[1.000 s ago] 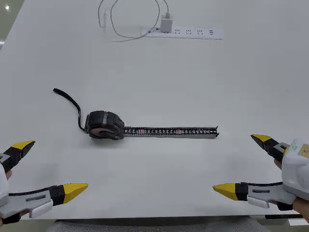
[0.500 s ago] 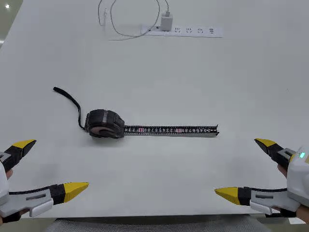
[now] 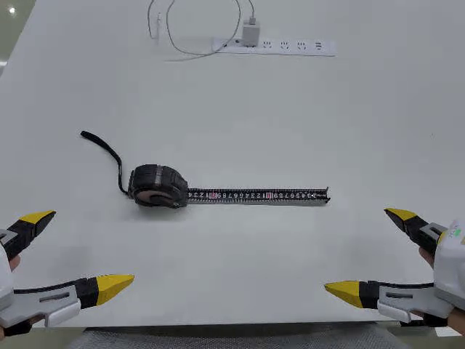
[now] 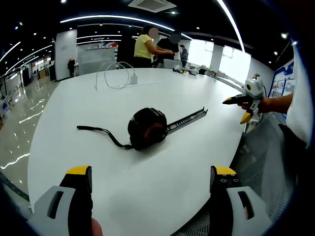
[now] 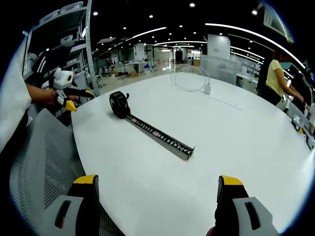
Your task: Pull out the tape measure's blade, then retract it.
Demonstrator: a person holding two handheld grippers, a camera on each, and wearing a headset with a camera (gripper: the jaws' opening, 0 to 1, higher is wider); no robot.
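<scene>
Black round-cased tape measure (image 3: 156,187), blade (image 3: 258,195) extended, on white counter (image 3: 240,94); left gripper (image 3: 83,248) and right gripper (image 3: 362,249), both wide, well clear of it at the near edge.

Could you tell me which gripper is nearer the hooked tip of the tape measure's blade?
The right gripper: the blade's tip points toward its side, whereas the left gripper sits nearer the black case.

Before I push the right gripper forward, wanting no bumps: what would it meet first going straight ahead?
Probably the tape measure's blade, lying crosswise ahead of the right gripper, toward its free end; depth is unclear.
</scene>
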